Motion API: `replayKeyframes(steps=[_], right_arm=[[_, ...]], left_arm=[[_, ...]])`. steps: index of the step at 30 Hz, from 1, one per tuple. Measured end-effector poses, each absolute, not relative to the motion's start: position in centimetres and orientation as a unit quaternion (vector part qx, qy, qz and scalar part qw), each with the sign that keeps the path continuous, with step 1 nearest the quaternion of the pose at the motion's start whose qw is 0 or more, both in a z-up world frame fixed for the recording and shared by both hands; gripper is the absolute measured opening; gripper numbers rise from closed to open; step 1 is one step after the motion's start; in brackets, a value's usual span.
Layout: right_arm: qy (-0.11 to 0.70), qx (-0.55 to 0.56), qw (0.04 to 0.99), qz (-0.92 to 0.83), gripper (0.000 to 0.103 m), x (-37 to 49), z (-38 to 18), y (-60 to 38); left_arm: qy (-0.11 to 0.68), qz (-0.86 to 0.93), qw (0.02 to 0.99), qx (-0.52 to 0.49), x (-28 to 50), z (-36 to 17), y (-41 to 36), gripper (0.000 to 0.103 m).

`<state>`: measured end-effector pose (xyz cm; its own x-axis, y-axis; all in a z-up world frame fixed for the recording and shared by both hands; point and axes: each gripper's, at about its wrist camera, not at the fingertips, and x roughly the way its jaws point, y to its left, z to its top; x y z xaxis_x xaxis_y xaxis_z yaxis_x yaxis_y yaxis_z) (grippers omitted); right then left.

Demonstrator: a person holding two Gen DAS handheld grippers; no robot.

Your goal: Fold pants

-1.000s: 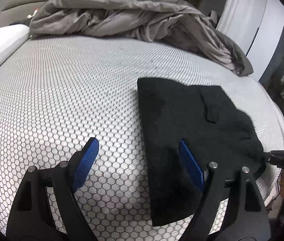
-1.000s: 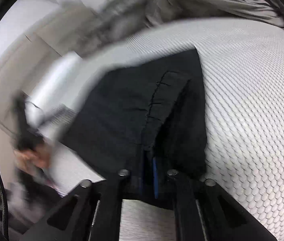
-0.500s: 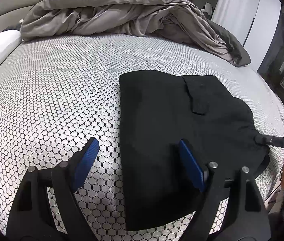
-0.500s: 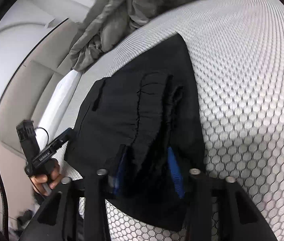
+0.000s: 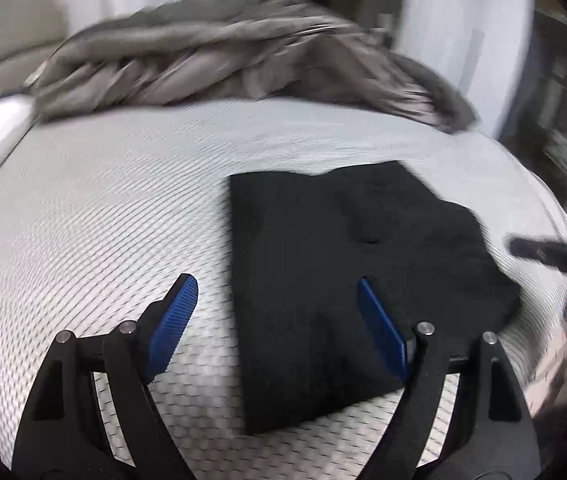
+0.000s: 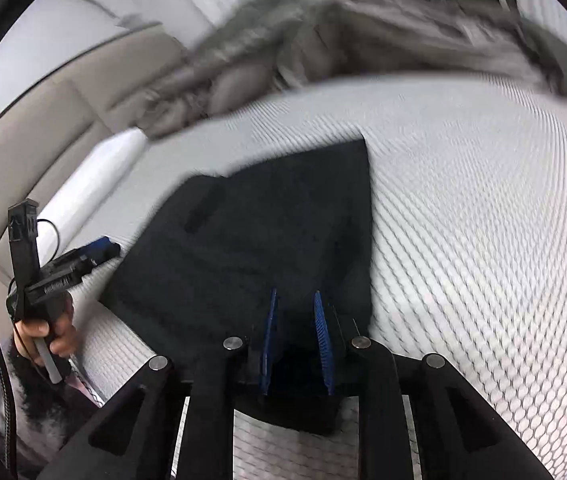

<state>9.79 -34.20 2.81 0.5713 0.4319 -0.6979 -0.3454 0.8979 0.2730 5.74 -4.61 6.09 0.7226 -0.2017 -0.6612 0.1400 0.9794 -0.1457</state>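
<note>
The black pants (image 5: 343,240) lie folded into a flat rectangle on the honeycomb-patterned mattress (image 5: 103,200). My left gripper (image 5: 275,284) hovers open over their left edge, one pad above the mattress and the other above the cloth. In the right wrist view the pants (image 6: 263,240) spread out ahead of my right gripper (image 6: 295,300). Its jaws stand a narrow gap apart and are closing, above the near edge, with no cloth pinched between the pads. The left gripper (image 6: 95,250) shows at the pants' far left side, held by a hand (image 6: 43,328).
A crumpled grey duvet (image 5: 223,60) is heaped along the far side of the bed. A white pillow (image 6: 95,176) and a beige headboard (image 6: 43,120) lie to the left. The bed's edge runs close below the pants in both views.
The right gripper let go of the pants' near edge, opened around the fold, then narrowed again and lifted. The fold dropped flat. The left gripper shifted and rolled a little, still open.
</note>
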Motion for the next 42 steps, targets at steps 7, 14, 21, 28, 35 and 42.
replayKeyframes(steps=[7, 14, 21, 28, 35, 42], right_arm=[[0.42, -0.04, 0.864, 0.275, 0.027, 10.4, -0.4, -23.8], [0.436, -0.145, 0.864, 0.205, 0.019, 10.4, -1.7, -26.0], [0.404, -0.071, 0.878, 0.245, 0.036, 10.1, 1.3, -26.4], [0.432, -0.102, 0.864, 0.24, 0.041, 13.8, -2.4, -21.6], [0.425, -0.122, 0.876, 0.192, 0.034, 12.6, -0.8, -28.2], [0.399, -0.086, 0.892, 0.195, 0.042, 14.7, 0.3, -23.7]], left_arm=[[0.42, -0.189, 0.887, 0.046, 7.0, 1.7, -10.5, 0.078], [0.431, -0.184, 0.882, 0.052, 5.6, 1.8, -6.5, 0.078], [0.385, -0.175, 0.906, 0.02, 5.3, 4.7, -6.2, 0.076], [0.43, -0.19, 0.882, 0.031, 8.4, 2.4, -7.4, 0.069], [0.428, -0.174, 0.886, 0.036, 6.3, 3.2, -5.2, 0.066], [0.409, -0.166, 0.897, -0.003, 10.4, 4.5, -7.5, 0.063]])
